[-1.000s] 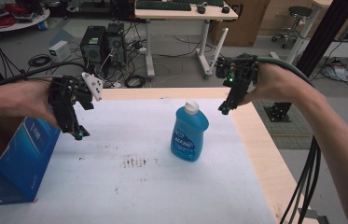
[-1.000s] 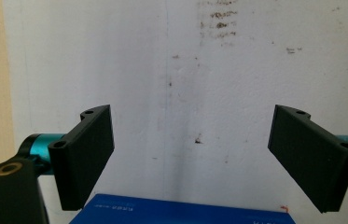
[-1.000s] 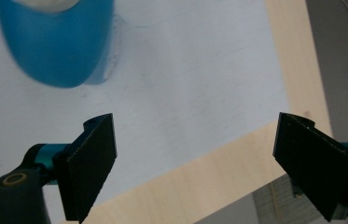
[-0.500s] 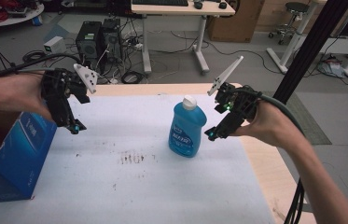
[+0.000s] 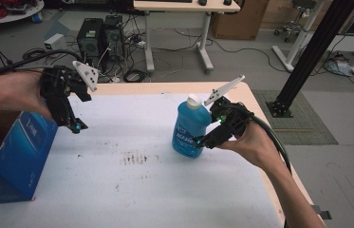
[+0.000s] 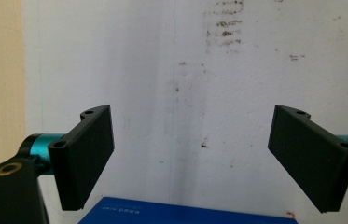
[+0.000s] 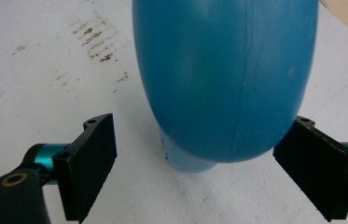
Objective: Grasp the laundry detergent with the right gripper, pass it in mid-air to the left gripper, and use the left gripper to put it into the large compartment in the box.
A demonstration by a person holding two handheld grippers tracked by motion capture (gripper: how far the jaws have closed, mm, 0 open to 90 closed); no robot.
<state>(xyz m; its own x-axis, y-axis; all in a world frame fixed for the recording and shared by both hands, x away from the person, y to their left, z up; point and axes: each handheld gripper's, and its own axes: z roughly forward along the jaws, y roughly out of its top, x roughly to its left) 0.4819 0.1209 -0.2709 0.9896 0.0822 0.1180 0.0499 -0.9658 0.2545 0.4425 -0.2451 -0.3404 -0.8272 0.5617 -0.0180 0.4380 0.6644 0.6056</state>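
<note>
A blue plastic bottle [image 5: 190, 127] with a white cap stands upright on the white table cover [image 5: 132, 190], right of centre. My right gripper [image 5: 204, 142] is open at the bottle's lower right side. In the right gripper view the bottle [image 7: 223, 79] bulges between the two black jaws, which stand wide on either side and do not touch it. My left gripper [image 5: 76, 127] hangs open above the left part of the cover, next to a blue cardboard box [image 5: 20, 152]. In the left gripper view its jaws stand wide apart over the bare cover, with the box's top edge [image 6: 181, 215] at the bottom.
Dark smudges [image 5: 134, 158] mark the cover's middle. The wooden table edge [image 5: 255, 107] runs along the right and far sides. Beyond the table are computer towers [image 5: 99, 38], a desk leg [image 5: 206, 45] and a black metal post [image 5: 307, 61] on the floor.
My right gripper has come down and leftward from above the table's right edge to the bottle's lower side. My left gripper has drifted slightly left, staying open.
</note>
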